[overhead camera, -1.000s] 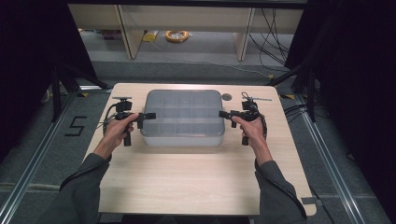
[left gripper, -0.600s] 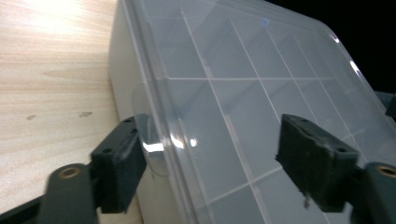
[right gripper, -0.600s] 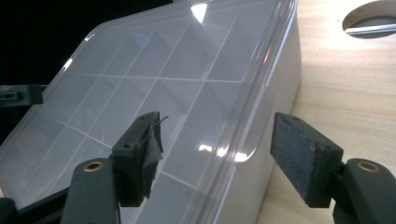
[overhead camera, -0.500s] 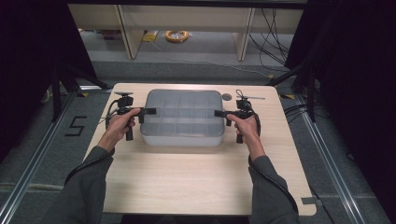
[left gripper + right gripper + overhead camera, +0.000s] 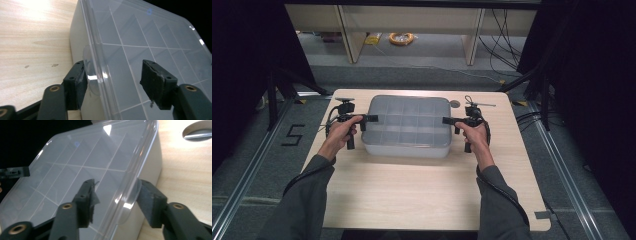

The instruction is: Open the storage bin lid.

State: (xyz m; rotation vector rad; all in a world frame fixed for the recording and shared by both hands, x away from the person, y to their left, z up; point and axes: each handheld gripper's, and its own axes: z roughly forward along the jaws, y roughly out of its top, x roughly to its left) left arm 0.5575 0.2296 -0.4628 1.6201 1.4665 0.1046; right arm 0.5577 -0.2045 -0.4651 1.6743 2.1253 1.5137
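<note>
Resting centrally on the wooden table (image 5: 412, 190), the clear compartment box (image 5: 407, 125) needs even handling. Your left gripper (image 5: 371, 118), at its 9 o'clock edge, and right gripper (image 5: 446, 120), at 3 o'clock, straddle the lid tabs (image 5: 90, 75), jaws released. Clench them together, level.

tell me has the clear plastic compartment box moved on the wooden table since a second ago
No. The clear plastic compartment box sits in the same spot relative to the round hole in the wooden table, its far right corner beside it.
</note>
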